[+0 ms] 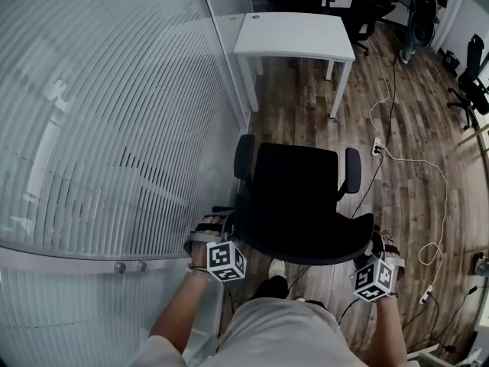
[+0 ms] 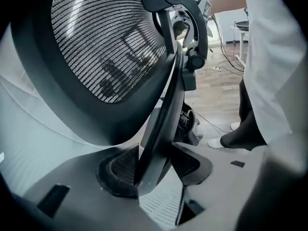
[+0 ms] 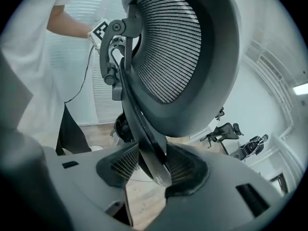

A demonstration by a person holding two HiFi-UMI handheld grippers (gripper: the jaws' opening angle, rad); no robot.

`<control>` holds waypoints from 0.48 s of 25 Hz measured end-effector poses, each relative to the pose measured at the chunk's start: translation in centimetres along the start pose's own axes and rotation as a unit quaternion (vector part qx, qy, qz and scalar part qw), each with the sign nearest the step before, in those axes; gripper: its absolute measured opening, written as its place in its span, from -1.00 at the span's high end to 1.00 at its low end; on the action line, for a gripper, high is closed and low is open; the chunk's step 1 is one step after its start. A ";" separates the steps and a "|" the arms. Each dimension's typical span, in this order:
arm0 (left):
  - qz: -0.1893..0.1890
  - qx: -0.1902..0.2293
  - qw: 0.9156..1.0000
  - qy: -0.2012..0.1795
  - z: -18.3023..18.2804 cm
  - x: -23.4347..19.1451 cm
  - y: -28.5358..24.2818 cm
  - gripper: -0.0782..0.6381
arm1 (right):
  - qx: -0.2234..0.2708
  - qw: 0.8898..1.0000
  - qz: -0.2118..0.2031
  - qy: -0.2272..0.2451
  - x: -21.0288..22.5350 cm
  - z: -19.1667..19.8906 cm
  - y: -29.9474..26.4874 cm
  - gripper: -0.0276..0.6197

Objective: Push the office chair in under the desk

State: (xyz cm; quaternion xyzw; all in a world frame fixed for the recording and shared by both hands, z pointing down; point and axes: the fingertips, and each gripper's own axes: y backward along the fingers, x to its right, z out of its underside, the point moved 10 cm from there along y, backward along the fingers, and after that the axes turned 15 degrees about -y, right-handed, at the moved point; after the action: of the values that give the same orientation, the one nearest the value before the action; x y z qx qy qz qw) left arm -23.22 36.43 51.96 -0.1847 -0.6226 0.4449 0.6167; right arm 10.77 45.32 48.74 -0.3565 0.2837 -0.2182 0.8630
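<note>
Grip on backrest frame [image 2: 166, 109] of office chair [image 1: 302, 197]: left hand-held gripper [image 2: 153, 170] and right hand-held gripper [image 3: 153, 170] clamped wide on it; risk of swivelling wide of far tabletop [image 1: 294, 30] under uneven push.

An office is indicated. A white counter [image 1: 294, 37] is set against a striped glass partition [image 1: 99, 128], with a black office chair [image 1: 302, 197] placed before it. Further office chairs [image 1: 367, 10] are parked along the far wall. Wood-plank flooring [image 1: 412, 113] is crossed by a white cable [image 1: 428, 165] run from a power strip [image 1: 377, 147].
</note>
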 end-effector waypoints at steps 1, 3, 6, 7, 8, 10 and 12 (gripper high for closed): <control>0.002 0.001 1.000 -0.002 0.0 -0.1 -0.1 0.16 | -0.001 1.000 -0.002 0.001 0.1 -0.1 -0.1 0.34; 0.005 0.002 1.000 -0.003 0.0 -0.3 -0.1 0.16 | -0.002 1.000 -0.004 0.000 0.3 -0.1 -0.2 0.34; 0.004 0.003 1.000 -0.002 0.2 -0.5 -0.3 0.16 | -0.003 1.000 -0.001 -0.002 0.4 -0.3 -0.4 0.34; 0.004 0.003 1.000 -0.002 0.2 -0.6 -0.4 0.16 | -0.003 1.000 0.000 -0.003 0.5 -0.4 -0.6 0.34; 0.004 0.003 1.000 -0.002 0.2 -0.7 -0.5 0.17 | -0.005 1.000 0.001 -0.003 0.6 -0.4 -0.7 0.33; 0.004 0.004 1.000 -0.003 0.2 -1.0 -0.8 0.17 | -0.009 1.000 0.002 -0.003 1.0 -0.7 -1.0 0.34; 0.003 0.005 1.000 -0.003 0.3 -1.6 -1.3 0.17 | -0.014 1.000 0.003 -0.003 1.6 -1.0 -1.6 0.34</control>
State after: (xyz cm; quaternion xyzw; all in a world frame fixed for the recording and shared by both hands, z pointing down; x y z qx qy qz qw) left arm -22.81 34.39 52.04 -0.1818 -0.6220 0.4504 0.6142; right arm 11.05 42.85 48.83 -0.3677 0.2857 -0.2105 0.8596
